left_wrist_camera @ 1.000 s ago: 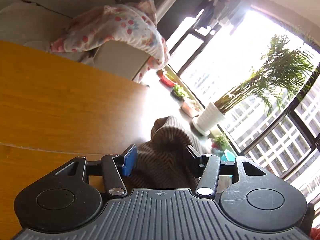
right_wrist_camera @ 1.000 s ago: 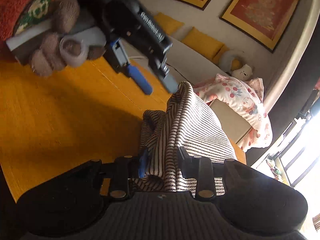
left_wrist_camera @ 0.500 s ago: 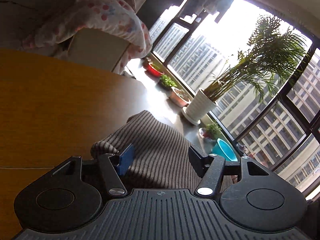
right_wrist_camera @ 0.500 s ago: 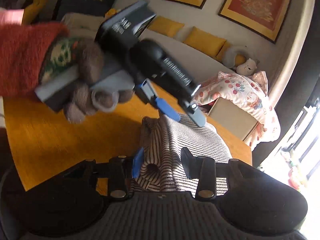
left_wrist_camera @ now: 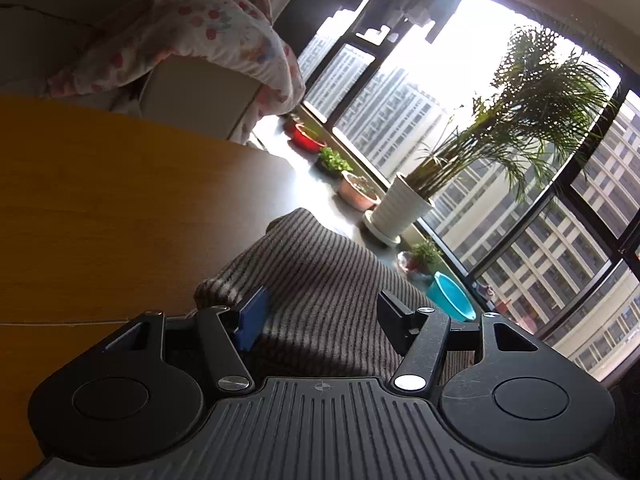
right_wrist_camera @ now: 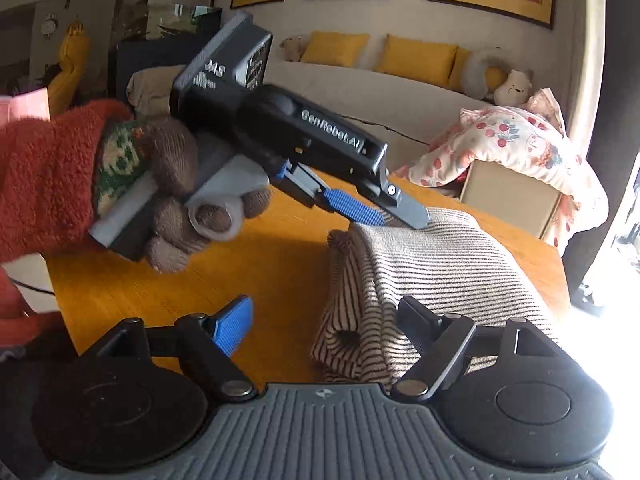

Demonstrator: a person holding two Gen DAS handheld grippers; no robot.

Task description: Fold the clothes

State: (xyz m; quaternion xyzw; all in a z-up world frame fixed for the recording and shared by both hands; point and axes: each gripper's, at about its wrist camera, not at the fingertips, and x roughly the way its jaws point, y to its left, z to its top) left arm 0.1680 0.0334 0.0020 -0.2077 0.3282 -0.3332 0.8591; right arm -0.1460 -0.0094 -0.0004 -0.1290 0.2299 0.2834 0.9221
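I find the brown-and-cream striped knit garment [right_wrist_camera: 440, 264] lying in a doubled-over heap on the orange wooden tabletop [right_wrist_camera: 168, 280], edges uneven. My left tongs [left_wrist_camera: 320, 316] stand well open over the cloth, gripping nothing; my right tongs [right_wrist_camera: 326, 320] gape wide, one finger against the fabric, holding nothing. Judgement: partly folded; squaring or further folds may remain.

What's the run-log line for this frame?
left gripper: open over striped knit garment | right gripper: open, garment beside black finger | garment: bunched on orange wooden table
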